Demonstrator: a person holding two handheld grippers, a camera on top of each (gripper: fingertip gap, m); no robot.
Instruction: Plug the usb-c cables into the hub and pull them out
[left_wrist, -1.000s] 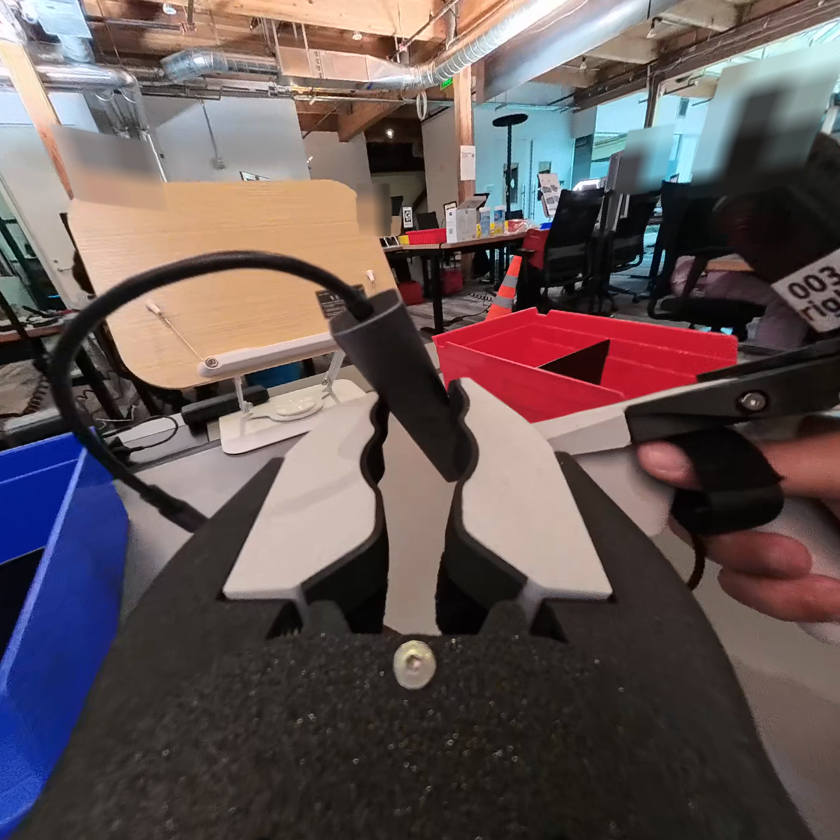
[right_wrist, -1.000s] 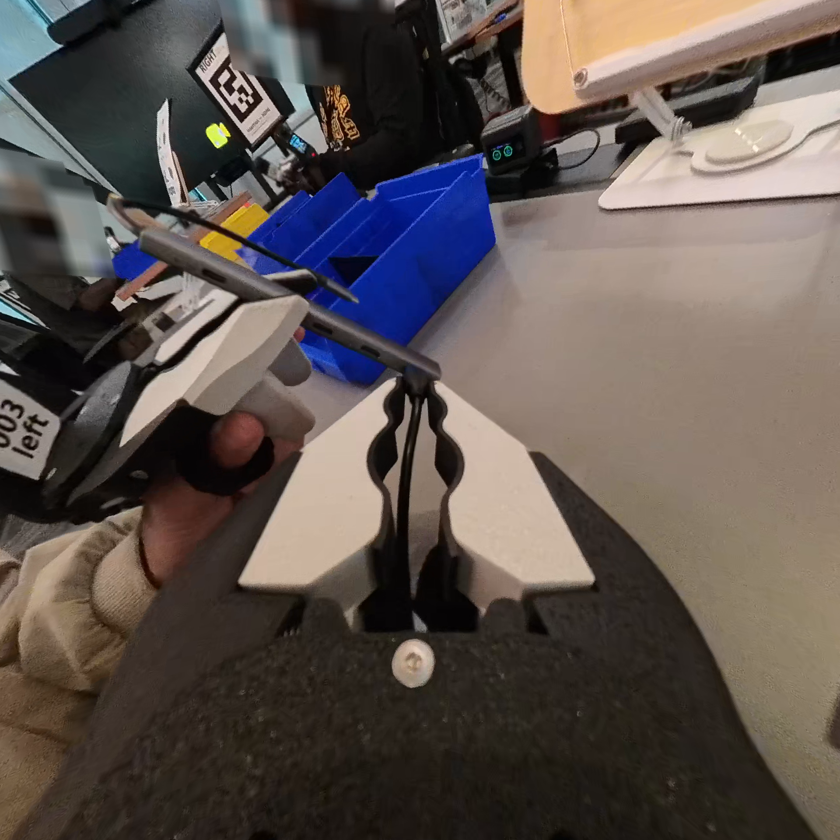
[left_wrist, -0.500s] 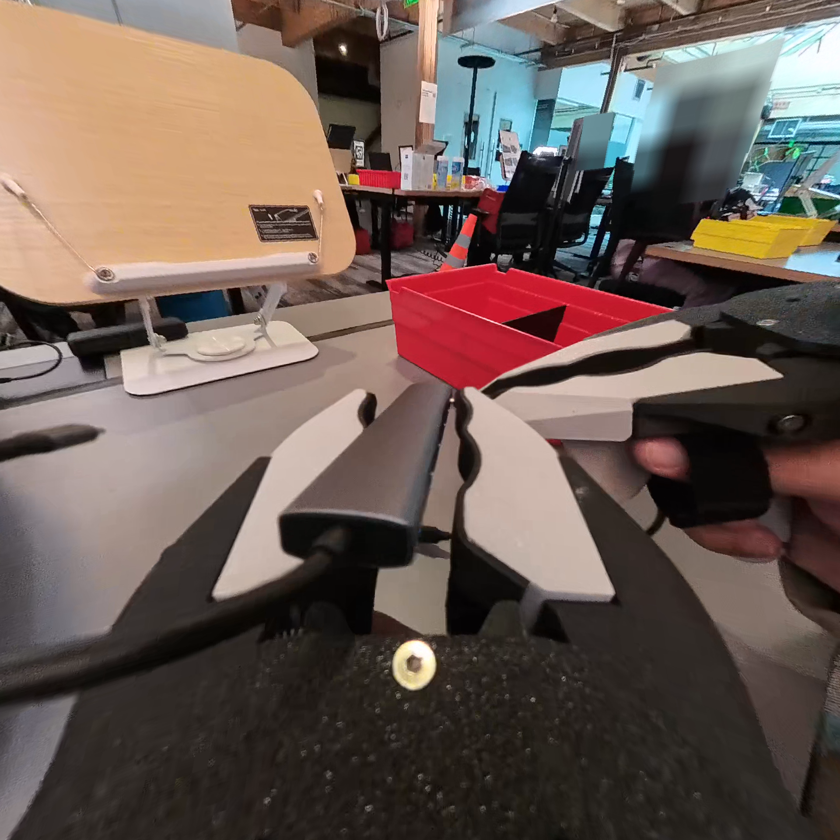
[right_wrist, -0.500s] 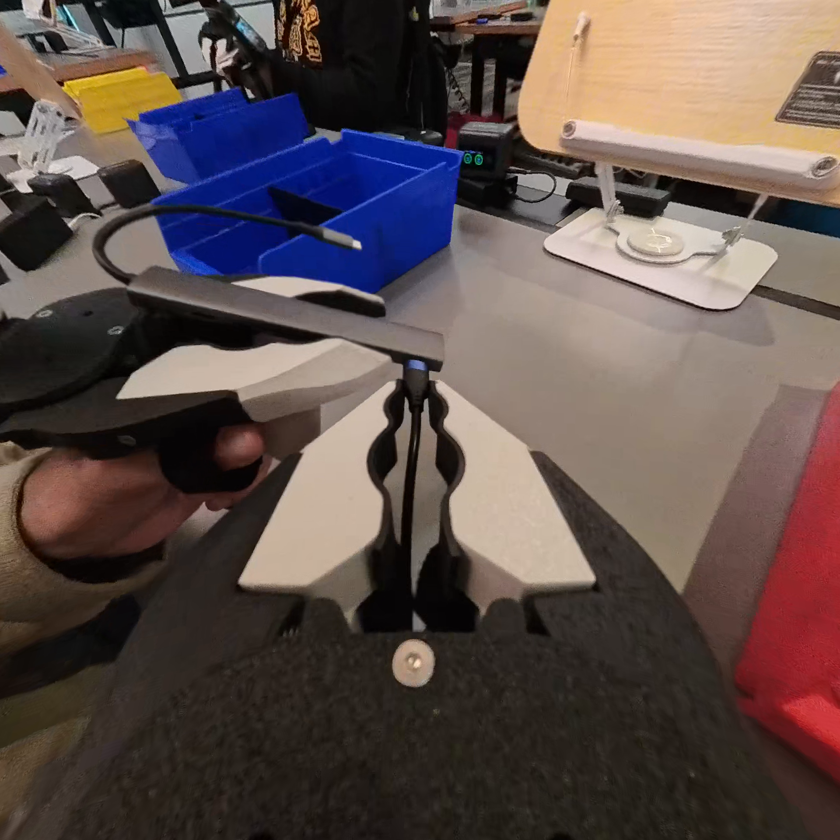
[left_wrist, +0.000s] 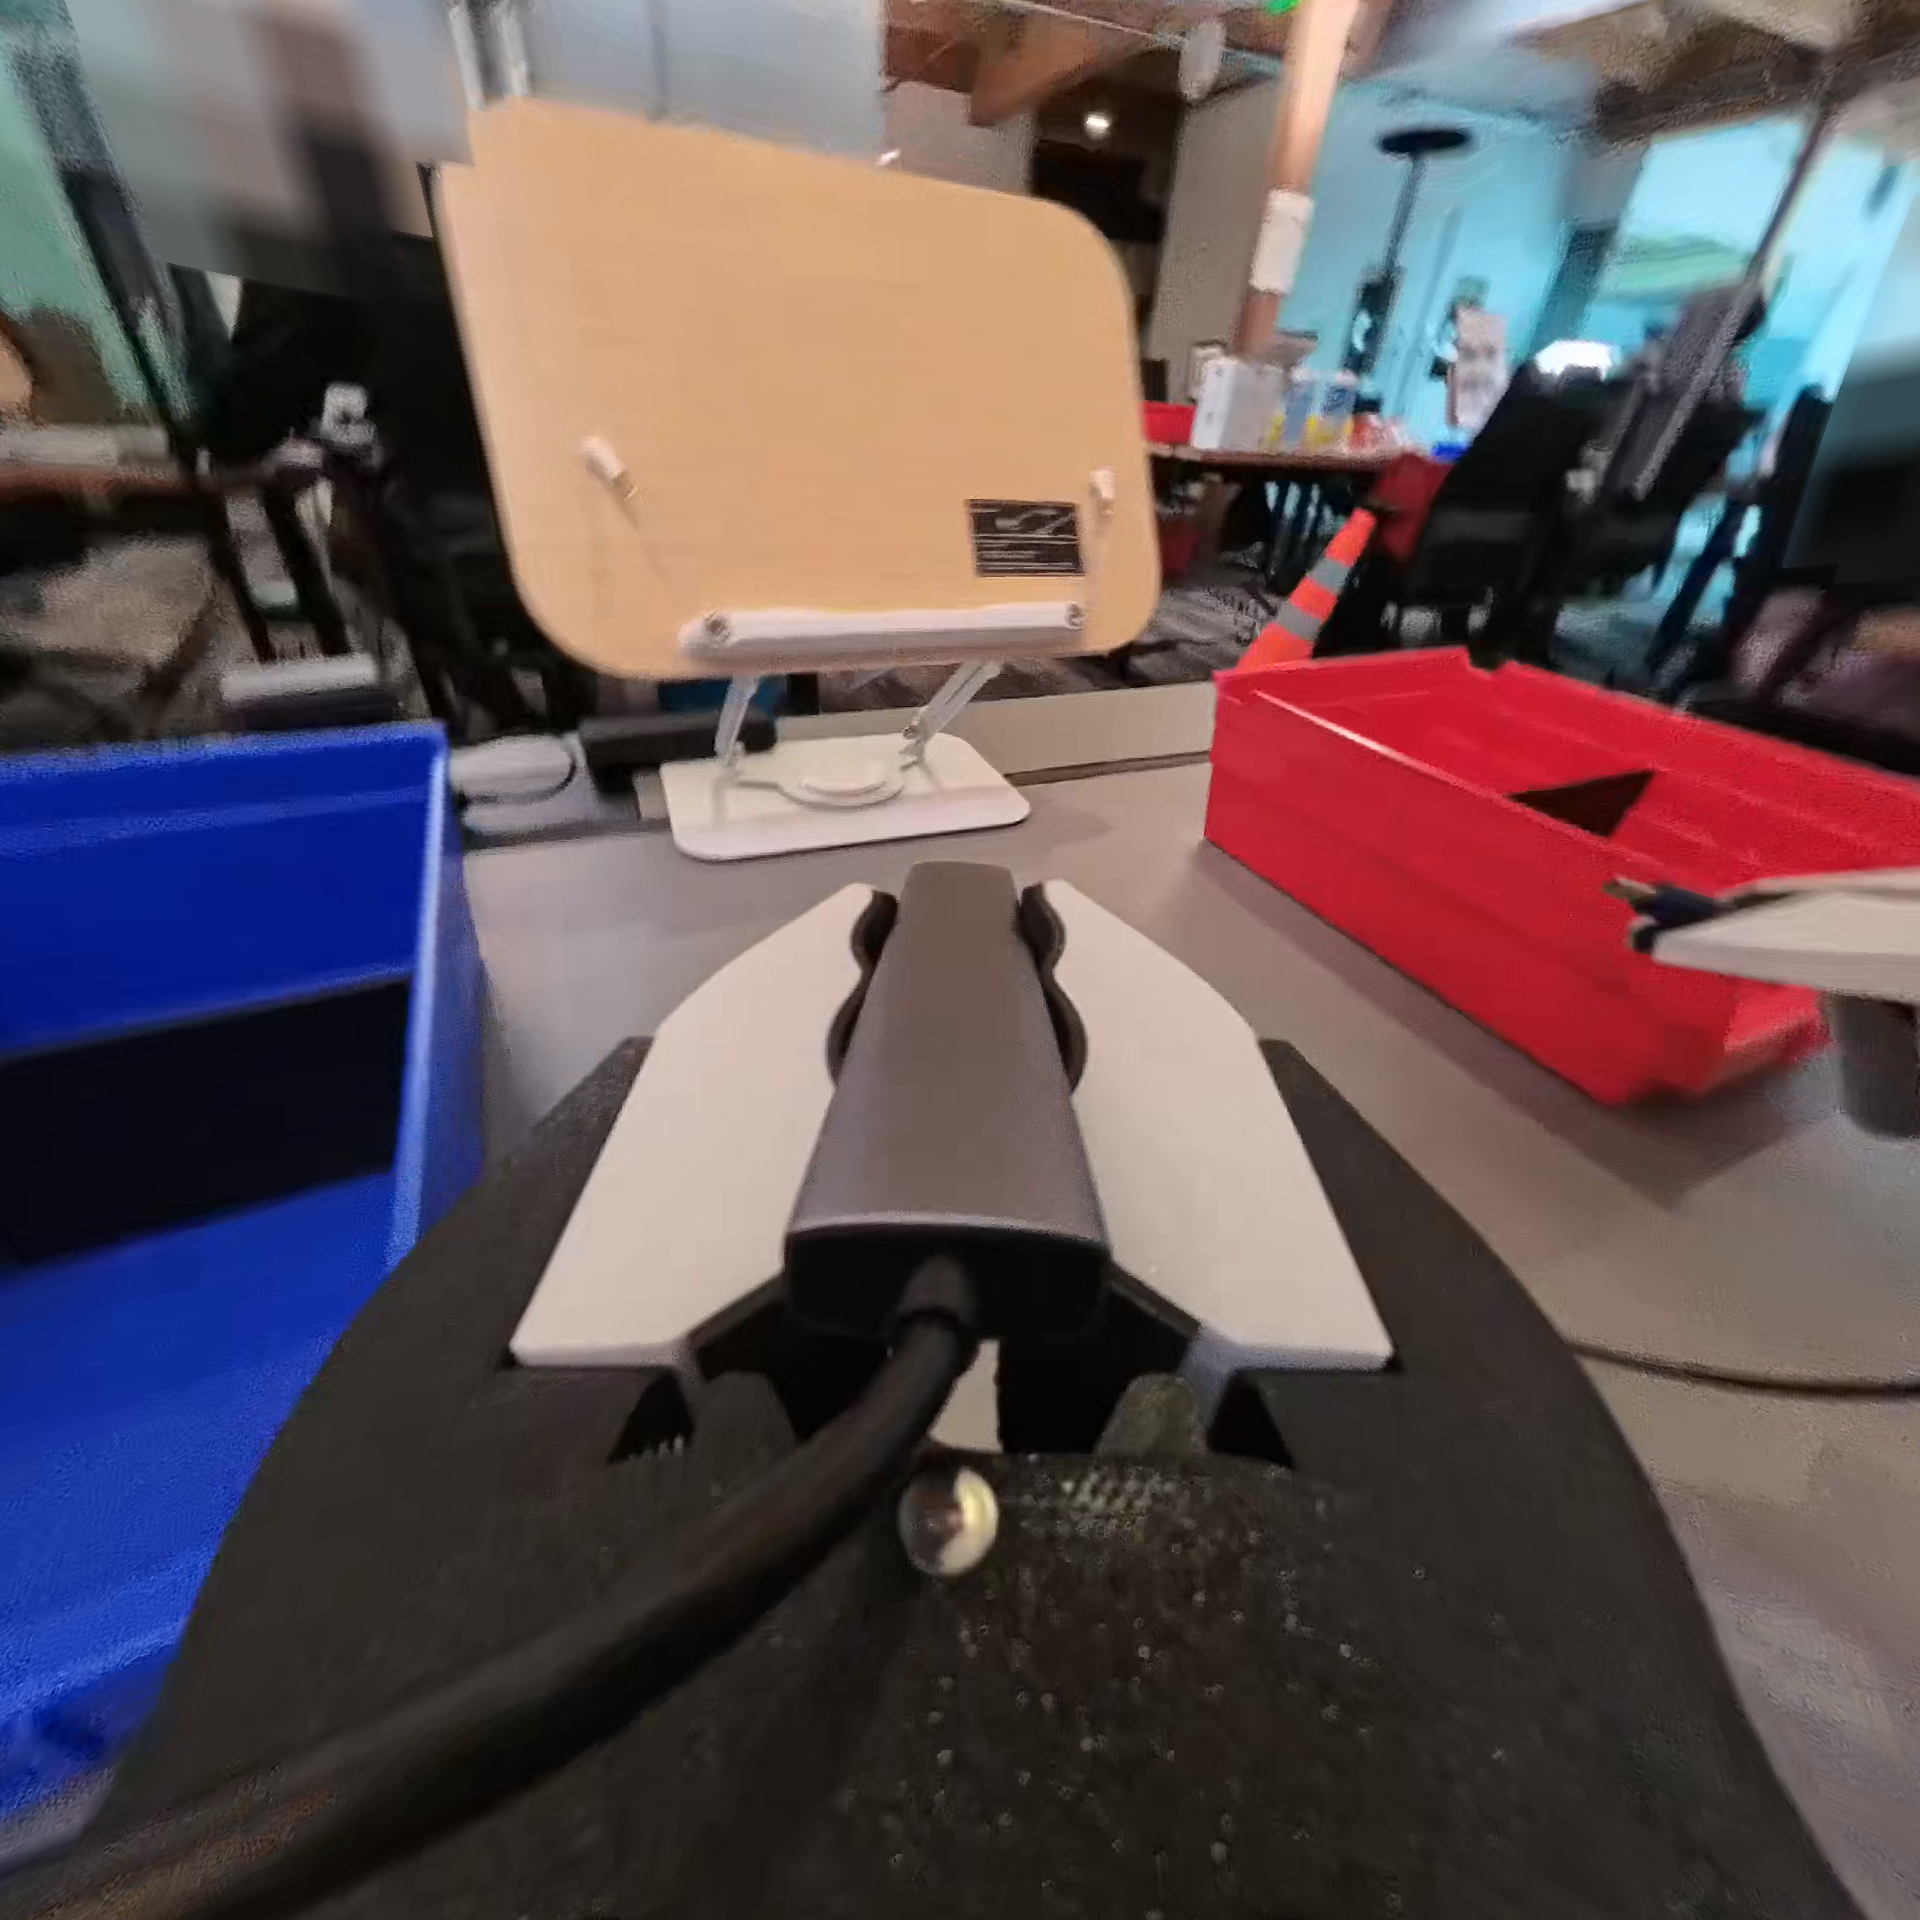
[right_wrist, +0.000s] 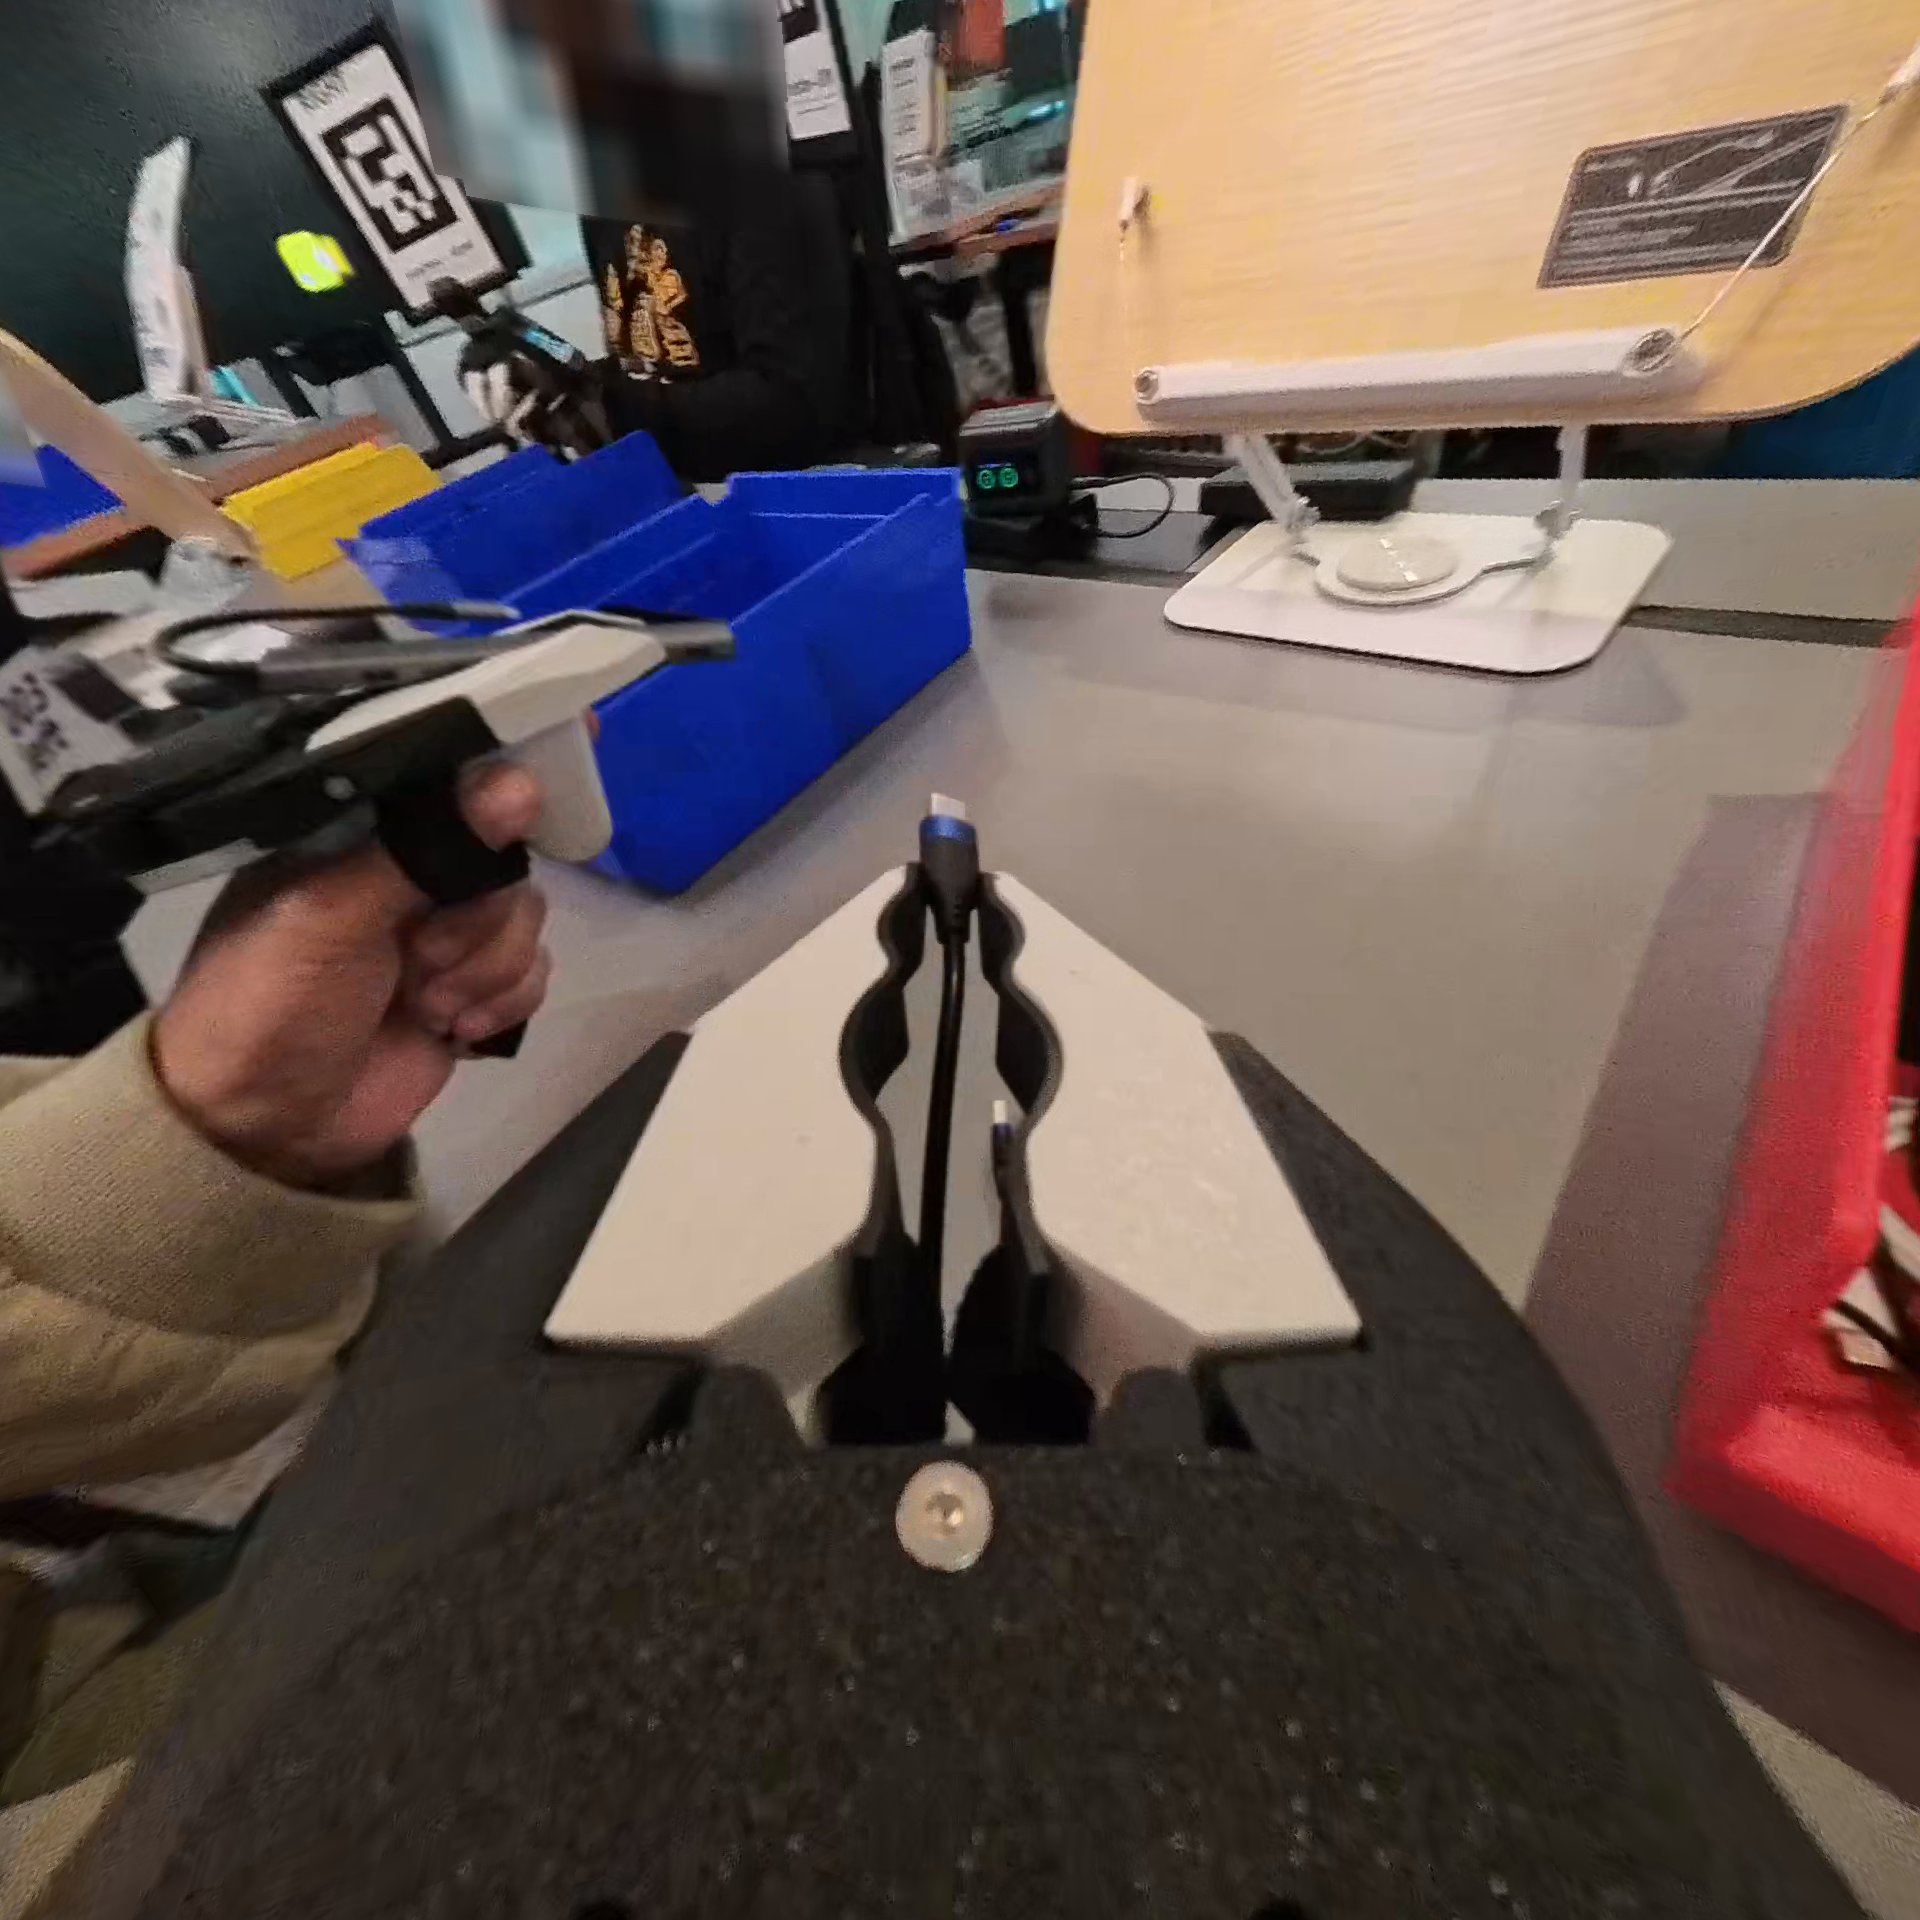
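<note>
The left gripper (left_wrist: 951, 925) is pinched on the grey hub (left_wrist: 940, 1081), lengthwise, probably to steady it; the right gripper (right_wrist: 948, 883), at its three o'clock, is pressed onto the usb-c cable (right_wrist: 948, 862), plug poking forward, clear of the hub, apparently unplugged.

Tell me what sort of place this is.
Probably a shared workshop or lab office: blue plastic parts bin and red plastic parts bin on a grey worktable, exposed wooden ceiling beams, black office chairs behind.
</note>
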